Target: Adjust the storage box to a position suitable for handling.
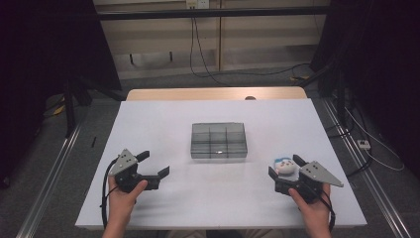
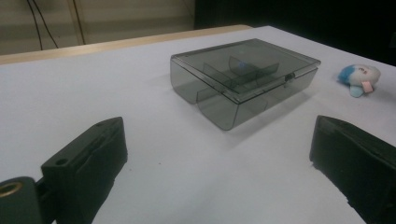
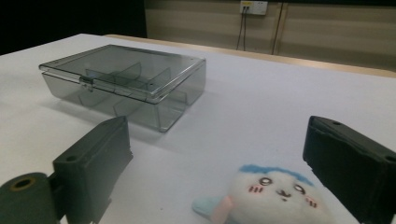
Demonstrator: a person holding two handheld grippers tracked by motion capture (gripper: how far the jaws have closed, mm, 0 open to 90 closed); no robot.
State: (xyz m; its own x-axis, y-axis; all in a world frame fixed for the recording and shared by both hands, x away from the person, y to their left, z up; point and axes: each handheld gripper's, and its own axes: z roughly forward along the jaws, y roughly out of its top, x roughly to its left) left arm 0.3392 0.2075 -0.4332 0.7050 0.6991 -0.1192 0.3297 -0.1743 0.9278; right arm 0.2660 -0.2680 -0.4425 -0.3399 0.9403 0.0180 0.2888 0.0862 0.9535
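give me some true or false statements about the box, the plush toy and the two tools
1. The lid of the smoky plastic box is closed. True.
2. The plush toy lies inside the box. False: it lies on the white table, outside the box.
3. The right tool has its jaws open on either side of the toy, not pressing it. True.
4. The left tool grips the box. False: its jaws are open and empty, well short of the box.
5. The box is divided into compartments. True.

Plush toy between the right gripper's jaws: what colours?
White plush toy with blue top and pink cheeks; the right gripper view shows it best.
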